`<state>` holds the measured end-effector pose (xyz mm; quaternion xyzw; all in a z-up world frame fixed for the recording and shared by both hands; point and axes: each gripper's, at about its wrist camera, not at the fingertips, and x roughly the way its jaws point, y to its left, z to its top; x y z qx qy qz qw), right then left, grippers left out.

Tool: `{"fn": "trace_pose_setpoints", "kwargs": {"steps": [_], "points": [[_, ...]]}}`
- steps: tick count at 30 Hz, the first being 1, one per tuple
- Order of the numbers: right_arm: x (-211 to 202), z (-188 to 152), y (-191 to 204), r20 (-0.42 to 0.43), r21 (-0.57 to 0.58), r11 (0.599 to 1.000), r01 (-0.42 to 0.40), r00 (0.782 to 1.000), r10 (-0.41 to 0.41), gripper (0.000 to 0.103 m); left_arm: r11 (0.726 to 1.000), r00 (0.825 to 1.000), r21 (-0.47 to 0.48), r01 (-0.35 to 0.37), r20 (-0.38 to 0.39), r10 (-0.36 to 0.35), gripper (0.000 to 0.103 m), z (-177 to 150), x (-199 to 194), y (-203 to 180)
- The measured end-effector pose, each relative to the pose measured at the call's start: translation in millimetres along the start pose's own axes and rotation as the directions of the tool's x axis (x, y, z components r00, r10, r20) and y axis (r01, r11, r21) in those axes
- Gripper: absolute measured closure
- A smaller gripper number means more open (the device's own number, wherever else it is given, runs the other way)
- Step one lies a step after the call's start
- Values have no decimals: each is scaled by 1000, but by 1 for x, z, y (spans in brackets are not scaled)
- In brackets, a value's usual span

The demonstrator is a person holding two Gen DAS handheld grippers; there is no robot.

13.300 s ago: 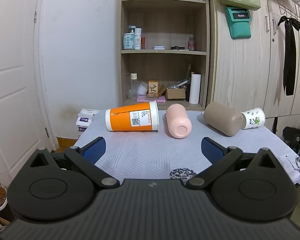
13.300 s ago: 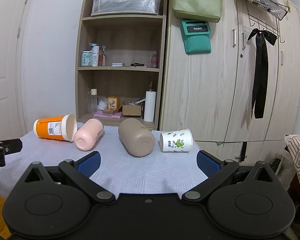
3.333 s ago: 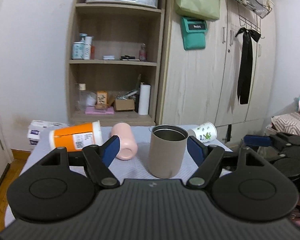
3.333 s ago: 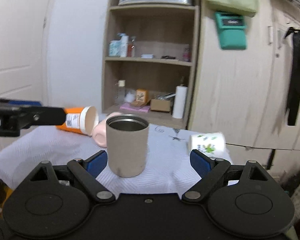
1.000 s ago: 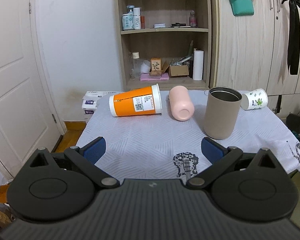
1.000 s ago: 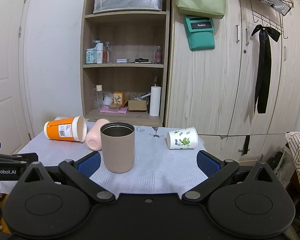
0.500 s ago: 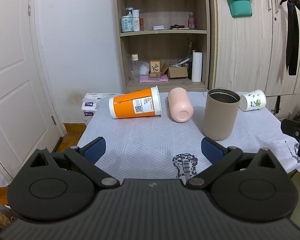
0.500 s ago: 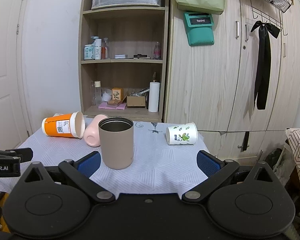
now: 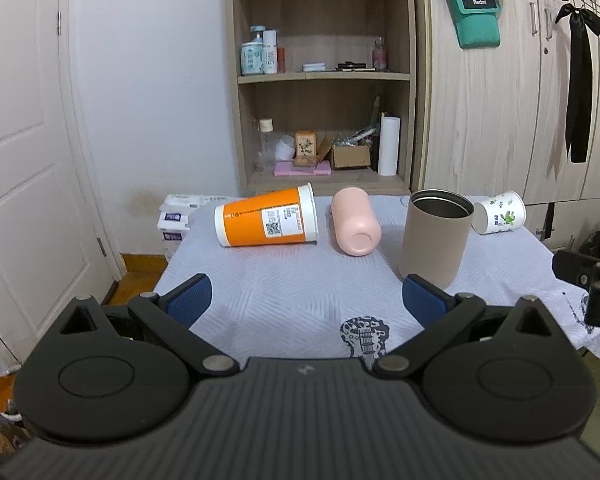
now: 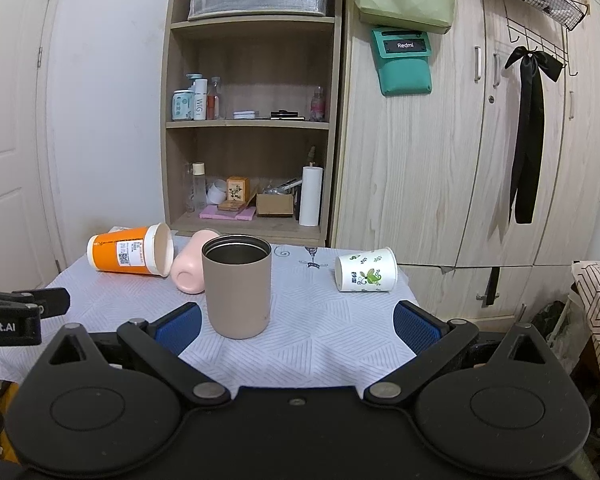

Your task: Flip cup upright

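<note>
A tan steel-lined cup (image 9: 436,238) (image 10: 237,286) stands upright on the cloth-covered table (image 9: 300,280) (image 10: 320,328). An orange paper cup (image 9: 266,222) (image 10: 130,251), a pink cup (image 9: 355,221) (image 10: 188,266) and a small white paper cup with green print (image 9: 499,217) (image 10: 366,270) lie on their sides. My left gripper (image 9: 306,300) is open and empty, near the table's front edge. My right gripper (image 10: 298,326) is open and empty, in front of the tan cup.
An open wooden shelf unit (image 9: 320,80) with bottles and boxes stands behind the table. Wooden wardrobe doors (image 10: 460,160) are at the right, a white door (image 9: 20,160) at the left. The other gripper shows at the frame edges (image 9: 588,284) (image 10: 16,312).
Both grippers have edged slightly toward the table over the last second. The tan cup, which lay on its side 13 s ago, stands upright and free.
</note>
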<state>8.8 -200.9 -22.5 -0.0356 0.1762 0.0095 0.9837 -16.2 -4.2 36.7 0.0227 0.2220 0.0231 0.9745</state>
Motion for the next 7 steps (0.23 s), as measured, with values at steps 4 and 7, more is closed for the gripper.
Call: {"fn": "trace_pose_setpoints", "kwargs": {"steps": [4, 7], "points": [[0, 0, 0, -1, 0, 1000, 0, 1000, 0, 0, 1000, 1000, 8, -4, 13, 4, 0, 0, -2, -1], [0, 0, 0, -1, -1, 1000, 0, 1000, 0, 0, 1000, 1000, 9, -1, 12, 1, 0, 0, -2, -1]]}}
